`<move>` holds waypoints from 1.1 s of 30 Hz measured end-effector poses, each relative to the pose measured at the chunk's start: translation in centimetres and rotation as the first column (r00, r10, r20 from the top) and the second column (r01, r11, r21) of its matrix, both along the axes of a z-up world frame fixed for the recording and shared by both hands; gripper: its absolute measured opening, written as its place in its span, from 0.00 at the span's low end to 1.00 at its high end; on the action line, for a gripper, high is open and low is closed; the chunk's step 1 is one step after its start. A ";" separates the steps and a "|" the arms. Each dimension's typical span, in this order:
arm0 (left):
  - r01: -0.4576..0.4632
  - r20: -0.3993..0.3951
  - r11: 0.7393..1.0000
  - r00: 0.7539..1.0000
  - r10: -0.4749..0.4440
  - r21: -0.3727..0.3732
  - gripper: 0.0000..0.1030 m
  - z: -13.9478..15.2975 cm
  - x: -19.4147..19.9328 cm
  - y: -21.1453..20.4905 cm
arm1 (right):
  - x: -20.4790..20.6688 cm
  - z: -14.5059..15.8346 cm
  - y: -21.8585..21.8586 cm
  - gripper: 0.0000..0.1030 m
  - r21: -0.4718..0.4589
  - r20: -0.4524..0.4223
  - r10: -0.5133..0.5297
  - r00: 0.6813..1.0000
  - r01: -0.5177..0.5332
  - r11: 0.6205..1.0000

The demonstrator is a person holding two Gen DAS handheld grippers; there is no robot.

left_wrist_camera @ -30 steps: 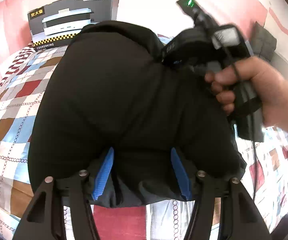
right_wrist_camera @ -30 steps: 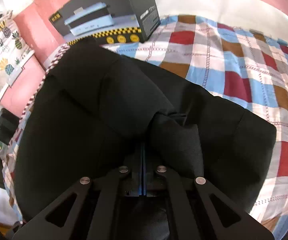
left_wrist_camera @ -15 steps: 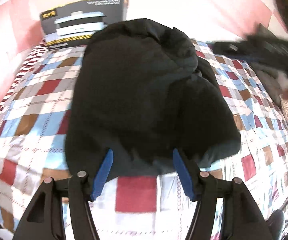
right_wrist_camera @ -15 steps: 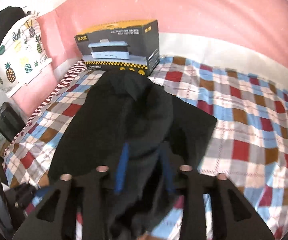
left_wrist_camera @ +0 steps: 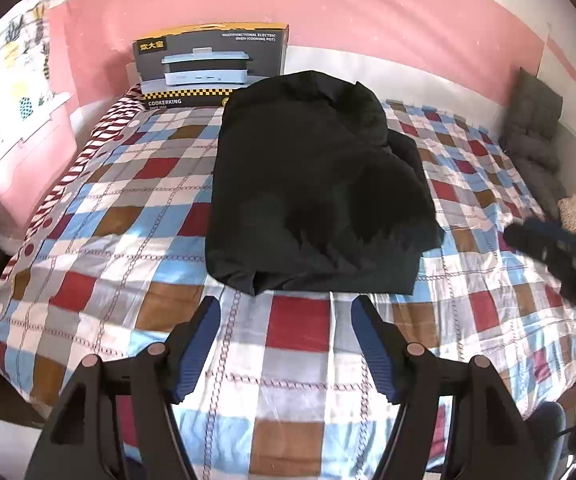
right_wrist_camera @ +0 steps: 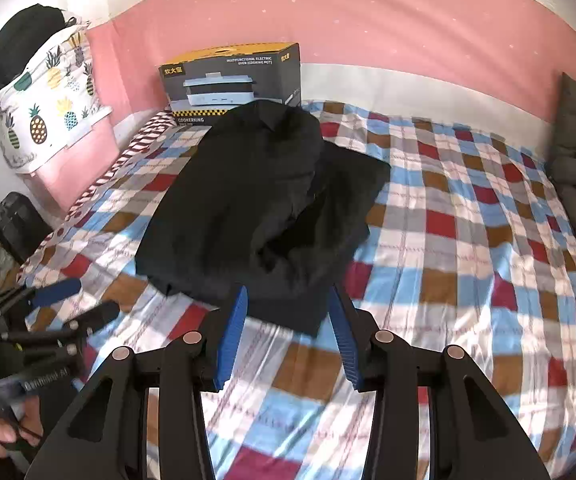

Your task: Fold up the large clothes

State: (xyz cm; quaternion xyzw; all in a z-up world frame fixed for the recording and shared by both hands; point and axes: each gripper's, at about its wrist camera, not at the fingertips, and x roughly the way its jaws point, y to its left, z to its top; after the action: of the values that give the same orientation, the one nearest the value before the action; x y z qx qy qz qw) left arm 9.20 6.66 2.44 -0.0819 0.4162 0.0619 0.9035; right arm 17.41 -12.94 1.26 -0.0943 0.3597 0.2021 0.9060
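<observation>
Pink-walled room's checked bedspread (left_wrist_camera: 296, 332) bears a folded black garment (left_wrist_camera: 312, 200); both hand-held grippers (left_wrist_camera: 285, 344) (right_wrist_camera: 288, 336) gape, released.

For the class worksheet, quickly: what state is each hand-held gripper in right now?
Left hand-held gripper: open, holding nothing, short of the black garment.
Right hand-held gripper: open, holding nothing.

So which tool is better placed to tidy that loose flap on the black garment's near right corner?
Probably the right tool: it is open, and the black garment has its near edge showing between the fingers. The left tool, also open, sits short of the hem over bare checked bedspread.
</observation>
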 end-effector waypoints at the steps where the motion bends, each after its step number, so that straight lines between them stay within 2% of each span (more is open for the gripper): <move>1: -0.003 0.003 1.000 1.000 0.003 -0.005 0.68 0.2 -0.6 0.0 | -0.7 0.0 -0.2 0.42 0.000 0.001 -0.002 1.000 0.002 1.000; 4: -0.006 0.012 0.999 1.000 0.007 -0.033 0.68 0.6 -2.0 -0.1 | -2.8 -0.1 -0.6 0.43 0.003 0.005 -0.010 1.000 0.010 1.000; 6: -0.007 0.020 0.999 1.000 0.008 -0.046 0.68 0.8 -3.0 -0.3 | -4.0 -0.2 -0.8 0.48 0.006 0.004 -0.015 1.000 0.015 1.000; 17: 0.014 0.044 1.000 0.999 -0.013 -0.013 0.68 2.1 -6.9 -2.4 | -8.7 -1.1 -1.6 0.49 0.014 -0.003 -0.012 1.000 0.012 1.000; 33: 0.000 0.013 1.000 1.000 0.000 -0.020 0.69 1.0 -7.3 -2.3 | -10.0 -2.3 0.0 0.49 -0.023 -0.012 0.016 1.000 -0.016 1.000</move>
State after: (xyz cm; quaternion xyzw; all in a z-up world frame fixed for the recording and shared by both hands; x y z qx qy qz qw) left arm 1.87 4.32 3.42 -0.0914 0.4111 0.0572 0.9052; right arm 7.38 -12.95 -1.01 -0.1065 0.3668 0.2058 0.9010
